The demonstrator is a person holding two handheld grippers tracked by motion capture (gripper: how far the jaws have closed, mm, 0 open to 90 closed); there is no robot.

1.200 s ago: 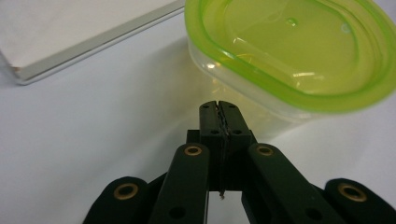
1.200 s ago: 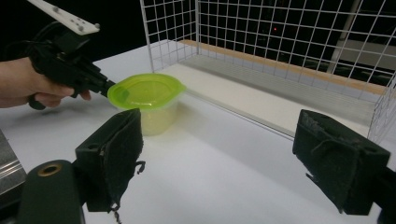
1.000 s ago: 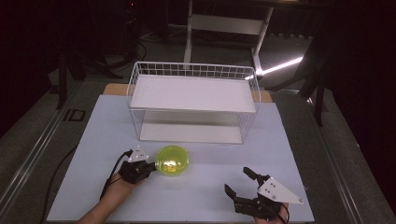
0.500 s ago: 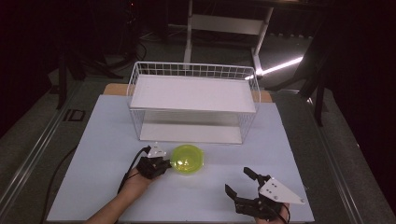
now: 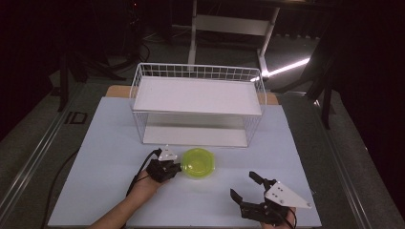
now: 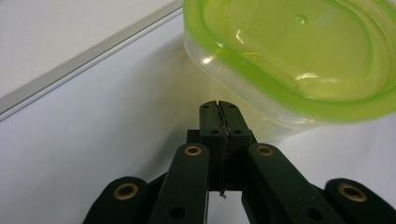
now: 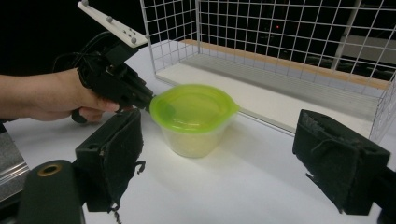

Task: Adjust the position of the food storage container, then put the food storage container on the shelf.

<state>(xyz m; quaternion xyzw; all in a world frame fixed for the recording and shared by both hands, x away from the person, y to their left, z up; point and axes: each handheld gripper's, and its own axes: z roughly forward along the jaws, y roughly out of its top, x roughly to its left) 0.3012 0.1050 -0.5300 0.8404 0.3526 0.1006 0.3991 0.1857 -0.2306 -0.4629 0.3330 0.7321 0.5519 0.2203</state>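
Small clear plastic tub (image 5: pixel 198 163) with a translucent lime-green lid, rounded-oblong, lid rim raised around a sunken, glossy centre; pale see-through wall (image 6: pixel 233 91) below the lid; standing upright on the white table (image 5: pixel 105 138). Sits just beyond the tip of the left tongs (image 5: pixel 177 167), at their right-hand side in the high view, and ahead and to the left of the right tongs (image 5: pixel 245 187), well apart from them. Left tongs clenched, jaws pressed flat together in the left gripper view (image 6: pixel 219 114) with nothing between them, tip right at the tub's wall under the lid rim; actual contact hard to judge, since the tip merges with the lid edge in the right gripper view (image 7: pixel 150 100). Right tongs released, jaws spread wide with the padded fingers (image 7: pixel 114 154) far apart, low over the table and holding nothing. Behind the tub, farther from both tongs, a white wire rack (image 5: pixel 198 78) with a white shelf board. Tub's far side cut off at the top and right edge of the left gripper view; contents not discernible through the tinted lid. Hand (image 5: pixel 143 188) on the left tongs mostly under the black body; hand on the right tongs cut off at the bottom edge of the high view.
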